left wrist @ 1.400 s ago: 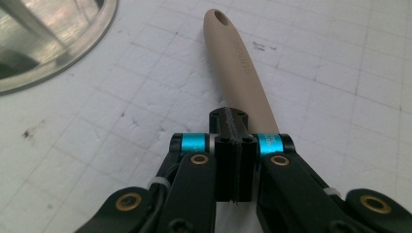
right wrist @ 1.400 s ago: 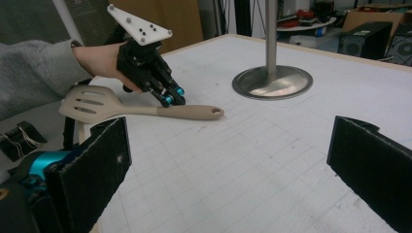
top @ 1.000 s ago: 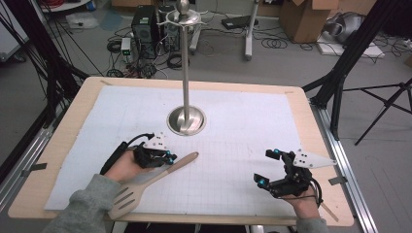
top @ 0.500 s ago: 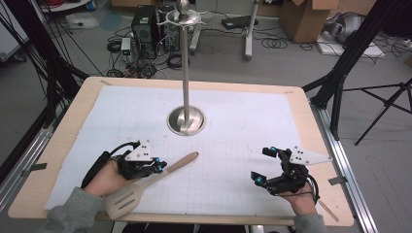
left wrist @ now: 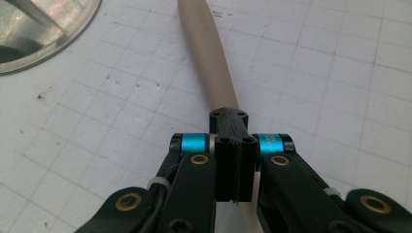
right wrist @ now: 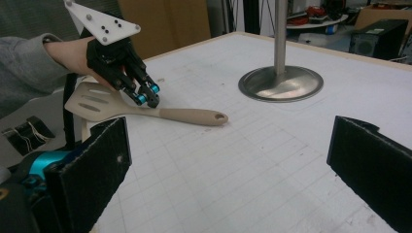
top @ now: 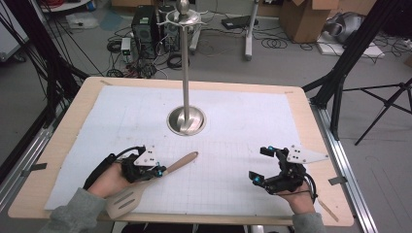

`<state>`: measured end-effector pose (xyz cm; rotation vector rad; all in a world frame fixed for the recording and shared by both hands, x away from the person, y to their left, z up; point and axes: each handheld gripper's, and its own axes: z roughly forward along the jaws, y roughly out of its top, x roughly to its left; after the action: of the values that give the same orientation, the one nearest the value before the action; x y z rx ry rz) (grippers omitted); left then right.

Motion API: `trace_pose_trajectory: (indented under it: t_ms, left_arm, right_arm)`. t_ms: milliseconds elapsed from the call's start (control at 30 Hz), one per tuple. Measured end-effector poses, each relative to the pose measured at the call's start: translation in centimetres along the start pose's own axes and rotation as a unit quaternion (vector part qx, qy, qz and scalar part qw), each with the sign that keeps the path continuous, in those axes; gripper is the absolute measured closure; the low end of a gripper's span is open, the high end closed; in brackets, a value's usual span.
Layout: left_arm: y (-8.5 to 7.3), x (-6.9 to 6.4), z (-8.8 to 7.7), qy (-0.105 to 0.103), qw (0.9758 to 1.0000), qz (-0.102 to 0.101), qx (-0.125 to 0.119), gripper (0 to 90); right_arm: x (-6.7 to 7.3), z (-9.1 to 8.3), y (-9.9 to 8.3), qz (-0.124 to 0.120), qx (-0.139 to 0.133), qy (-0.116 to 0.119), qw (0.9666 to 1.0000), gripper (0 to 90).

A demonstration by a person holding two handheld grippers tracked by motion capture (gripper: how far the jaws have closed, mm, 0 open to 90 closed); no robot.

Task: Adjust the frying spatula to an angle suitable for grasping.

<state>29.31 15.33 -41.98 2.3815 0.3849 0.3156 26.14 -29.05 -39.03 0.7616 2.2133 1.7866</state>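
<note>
One white gridded mat (top: pixel 243 145) over wooden table (top: pixel 311 145), cluttered floor (top: pixel 272 58) beyond

Camera arrangement: one fixed overhead view and two views riding on the hand-held grippers.

The high view looks forward and down from the person's side across the whole counter (top: pixel 68 145). The left gripper view sits very close to the surface, facing along the spatula (left wrist: pixel 209 53) handle toward the edge of the stand base (left wrist: pixel 43 34). The right gripper view looks low and level across the counter, farther back; it shares the spatula, the stand base and the left hand-held gripper (right wrist: pixel 148 97) with the high view.
</note>
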Motion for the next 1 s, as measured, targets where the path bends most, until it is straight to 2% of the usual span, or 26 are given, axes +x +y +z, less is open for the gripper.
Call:
trace_pose_trajectory:
  t_ms: [467,567,633,667,800,867,933,1000]
  left_arm:
    - [-0.2,0.6,0.4,0.002,1.0000,0.004,-0.005,88.0]
    - [0.5,0.5,-0.8,0.008,0.9993,-0.001,-0.036,89.4]
    - [0.7,0.4,-1.1,0.003,0.9990,0.001,-0.044,89.6]
    - [1.2,0.0,-1.2,-0.011,0.9987,0.002,-0.050,89.6]
    - [2.1,-0.5,0.1,-0.023,0.9992,0.010,-0.031,89.8]
    - [2.3,-0.4,0.5,-0.027,0.9993,0.007,-0.025,89.8]
    - [2.5,-0.2,1.6,-0.029,0.9996,-0.008,0.000,89.8]
    - [2.4,0.0,2.0,-0.032,0.9994,-0.010,0.005,89.8]
  right_arm:
    - [0.1,-0.2,0.0,0.002,-0.001,-0.001,1.0000,1.1]
    - [0.0,-0.3,0.0,0.000,-0.003,-0.001,1.0000,1.1]
    - [0.0,-0.3,0.0,0.001,-0.004,-0.001,1.0000,1.1]
    - [0.0,-0.3,0.0,0.003,-0.003,-0.002,1.0000,1.1]
    - [0.1,-0.1,-0.1,0.000,0.001,0.001,1.0000,1.1]
    - [0.1,0.0,-0.1,0.000,0.003,0.000,1.0000,1.1]
    - [0.2,-0.1,-0.1,0.004,0.001,-0.001,1.0000,1.1]
    - [0.1,-0.3,-0.1,0.001,-0.003,-0.002,1.0000,1.1]
